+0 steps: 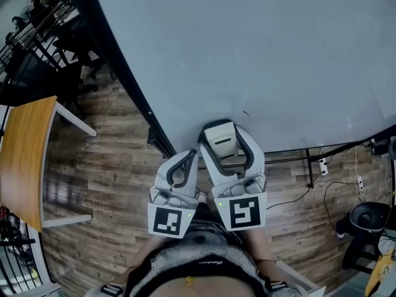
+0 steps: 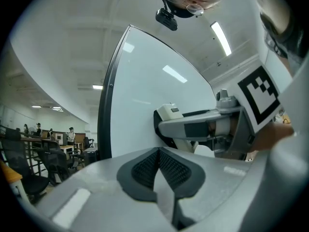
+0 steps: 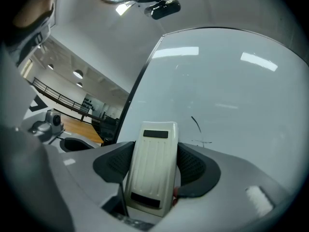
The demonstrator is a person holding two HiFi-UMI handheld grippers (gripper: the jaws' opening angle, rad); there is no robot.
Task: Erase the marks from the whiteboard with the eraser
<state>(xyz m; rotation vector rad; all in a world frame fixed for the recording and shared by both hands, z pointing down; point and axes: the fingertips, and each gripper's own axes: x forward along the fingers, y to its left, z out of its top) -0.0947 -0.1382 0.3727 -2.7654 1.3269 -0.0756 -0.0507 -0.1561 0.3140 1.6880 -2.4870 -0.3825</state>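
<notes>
Right claw [image 3: 154, 164] clamps the eraser [image 3: 155, 146], aimed at the whiteboard's [image 3: 236, 91] nearby mark [image 3: 197, 124] for wiping; left claw [image 2: 158, 166] sits closed, empty.

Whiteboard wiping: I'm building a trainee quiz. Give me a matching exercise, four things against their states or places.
Things:
1. eraser
2. left claw
3. mark
4. table

States or places:
a. shut, empty
b. wooden, left of the whiteboard
c. held in the right claw
d. on the whiteboard

Pairs: 1-c, 2-a, 3-d, 4-b.
</notes>
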